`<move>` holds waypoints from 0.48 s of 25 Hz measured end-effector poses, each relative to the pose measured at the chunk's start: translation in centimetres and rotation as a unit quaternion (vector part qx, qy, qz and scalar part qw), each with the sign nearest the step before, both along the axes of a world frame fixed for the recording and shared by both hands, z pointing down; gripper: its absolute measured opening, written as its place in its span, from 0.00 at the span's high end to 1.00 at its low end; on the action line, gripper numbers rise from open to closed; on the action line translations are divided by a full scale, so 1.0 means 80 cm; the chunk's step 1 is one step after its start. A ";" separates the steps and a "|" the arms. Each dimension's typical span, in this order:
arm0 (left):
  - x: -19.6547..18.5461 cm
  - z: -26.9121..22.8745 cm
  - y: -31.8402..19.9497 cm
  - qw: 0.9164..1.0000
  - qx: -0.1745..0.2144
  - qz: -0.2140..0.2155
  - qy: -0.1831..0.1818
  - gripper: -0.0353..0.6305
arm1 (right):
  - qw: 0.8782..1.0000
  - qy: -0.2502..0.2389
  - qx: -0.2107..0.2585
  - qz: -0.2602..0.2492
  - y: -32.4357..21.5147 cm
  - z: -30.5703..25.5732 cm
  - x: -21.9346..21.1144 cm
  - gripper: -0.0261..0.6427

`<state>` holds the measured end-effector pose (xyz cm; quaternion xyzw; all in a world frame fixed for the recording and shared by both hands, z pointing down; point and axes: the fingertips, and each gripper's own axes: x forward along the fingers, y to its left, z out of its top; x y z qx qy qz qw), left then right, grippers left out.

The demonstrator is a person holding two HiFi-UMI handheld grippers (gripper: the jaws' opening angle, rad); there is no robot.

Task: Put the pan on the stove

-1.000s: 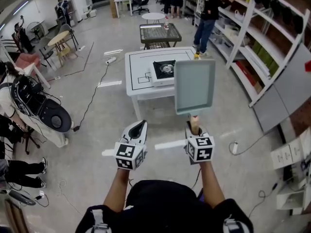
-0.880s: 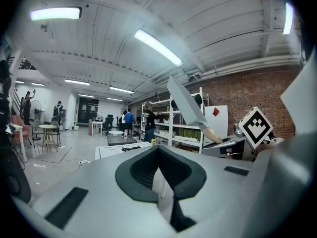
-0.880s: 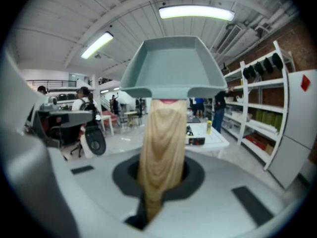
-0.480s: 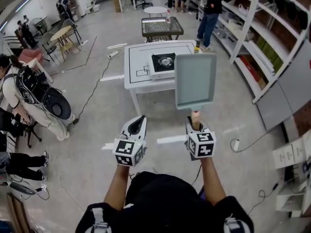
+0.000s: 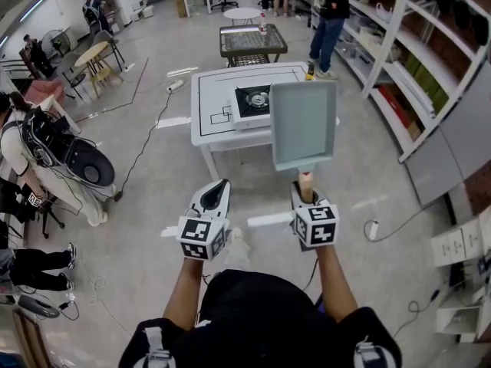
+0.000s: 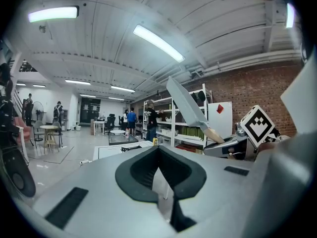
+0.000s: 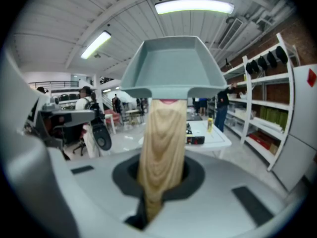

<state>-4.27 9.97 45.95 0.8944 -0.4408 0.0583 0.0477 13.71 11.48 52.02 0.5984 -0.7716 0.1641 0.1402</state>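
Here's the pan (image 5: 303,123), airborne, short of the stove (image 5: 253,102)!
Its wooden handle (image 5: 306,182) sits clamped in the right gripper (image 5: 304,198) jaws; left gripper (image 5: 215,199) jaws closed, empty, well back from the stove on the white counter (image 5: 222,133).

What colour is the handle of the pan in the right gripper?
Pale tan wood with visible grain on the handle; the right gripper view shows it best.
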 end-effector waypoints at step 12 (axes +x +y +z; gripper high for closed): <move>0.001 0.008 -0.148 1.000 -0.010 0.004 0.001 0.91 | 1.000 -0.002 -0.012 -0.002 -0.142 0.009 -0.006 0.90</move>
